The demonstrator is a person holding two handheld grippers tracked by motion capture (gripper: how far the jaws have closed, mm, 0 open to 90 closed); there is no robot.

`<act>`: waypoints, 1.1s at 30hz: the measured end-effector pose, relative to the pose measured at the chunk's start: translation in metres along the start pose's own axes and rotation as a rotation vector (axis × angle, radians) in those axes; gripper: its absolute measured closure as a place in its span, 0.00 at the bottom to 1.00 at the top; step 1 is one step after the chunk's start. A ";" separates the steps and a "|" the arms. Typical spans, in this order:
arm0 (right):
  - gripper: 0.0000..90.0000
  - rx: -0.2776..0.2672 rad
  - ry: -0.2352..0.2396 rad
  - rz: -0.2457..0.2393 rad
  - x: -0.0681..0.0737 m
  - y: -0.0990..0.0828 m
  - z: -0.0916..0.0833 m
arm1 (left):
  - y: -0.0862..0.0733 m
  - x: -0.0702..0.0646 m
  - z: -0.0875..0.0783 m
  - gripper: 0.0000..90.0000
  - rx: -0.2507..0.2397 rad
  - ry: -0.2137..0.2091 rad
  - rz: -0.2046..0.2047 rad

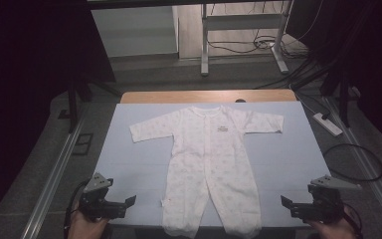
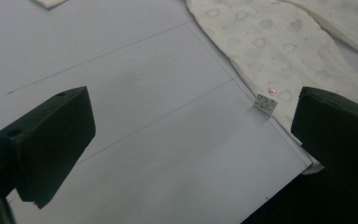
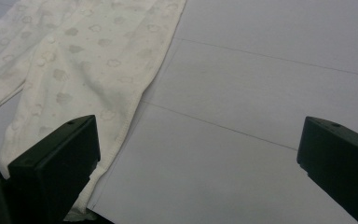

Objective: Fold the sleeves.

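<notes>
Both grippers — left gripper (image 1: pixel 122 203), right gripper (image 1: pixel 289 204) — gape wide (holding nothing) beside the white romper (image 1: pixel 206 159).

White baby romper (image 1: pixel 210 164) lies flat, front up, on the pale blue mat in front of me, sleeves spread out to both sides, legs pointing toward me, feet at the near edge. Faint cloud print, small tag (image 2: pixel 265 103) at one leg seam.

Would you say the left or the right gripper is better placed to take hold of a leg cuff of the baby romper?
Probably left: the left gripper, open, sits closer to the romper leg than the right gripper does.
</notes>
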State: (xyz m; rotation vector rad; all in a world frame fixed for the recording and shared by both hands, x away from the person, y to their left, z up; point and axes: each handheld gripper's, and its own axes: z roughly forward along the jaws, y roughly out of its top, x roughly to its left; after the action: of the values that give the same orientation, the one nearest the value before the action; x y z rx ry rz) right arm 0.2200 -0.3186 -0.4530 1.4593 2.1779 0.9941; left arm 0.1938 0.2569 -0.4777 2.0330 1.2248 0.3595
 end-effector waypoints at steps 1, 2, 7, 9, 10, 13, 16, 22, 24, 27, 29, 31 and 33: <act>0.00 0.000 0.001 0.001 0.000 0.000 0.000 | 0.000 0.000 0.000 0.00 0.000 0.000 -0.002; 0.00 -0.001 0.002 -0.001 0.000 0.000 0.000 | 0.000 0.000 0.000 0.00 0.000 -0.001 -0.003; 0.00 -0.002 0.001 -0.015 0.002 0.001 0.001 | -0.001 0.002 -0.001 0.00 -0.006 -0.018 -0.007; 0.00 -0.001 0.001 -0.014 0.002 0.001 0.001 | -0.002 0.002 -0.002 0.00 -0.006 -0.019 -0.008; 0.00 0.001 0.004 -0.016 0.001 0.001 0.002 | -0.002 0.002 -0.002 0.00 -0.006 -0.017 -0.008; 0.00 0.005 0.008 -0.024 0.002 0.002 0.002 | -0.002 0.002 -0.002 0.00 -0.005 -0.017 -0.011; 0.00 0.007 0.010 -0.032 0.003 0.002 0.003 | -0.002 0.002 -0.002 0.00 -0.006 -0.017 -0.015; 0.00 0.008 0.011 -0.036 0.003 0.002 0.003 | -0.002 0.004 -0.002 0.00 -0.007 -0.029 -0.028; 0.00 0.005 0.011 -0.038 0.004 0.002 0.002 | -0.003 0.005 -0.003 0.00 -0.011 -0.031 -0.035; 0.00 0.005 0.012 -0.042 0.004 0.002 0.003 | -0.003 0.006 -0.003 0.00 -0.013 -0.033 -0.039; 0.00 0.009 0.013 -0.051 0.005 0.002 0.003 | -0.002 0.005 -0.003 0.00 -0.015 -0.027 -0.036; 0.00 0.011 0.013 -0.055 0.005 0.002 0.004 | -0.002 0.004 -0.003 0.00 -0.014 -0.033 -0.034; 0.00 0.012 0.011 -0.058 0.005 0.002 0.004 | 0.000 0.004 -0.003 0.00 -0.018 -0.037 -0.035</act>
State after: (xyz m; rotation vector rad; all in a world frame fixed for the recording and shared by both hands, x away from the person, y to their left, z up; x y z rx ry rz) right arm 0.2215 -0.3118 -0.4534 1.3902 2.2252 0.9733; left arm 0.1941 0.2614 -0.4763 1.9915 1.2289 0.3133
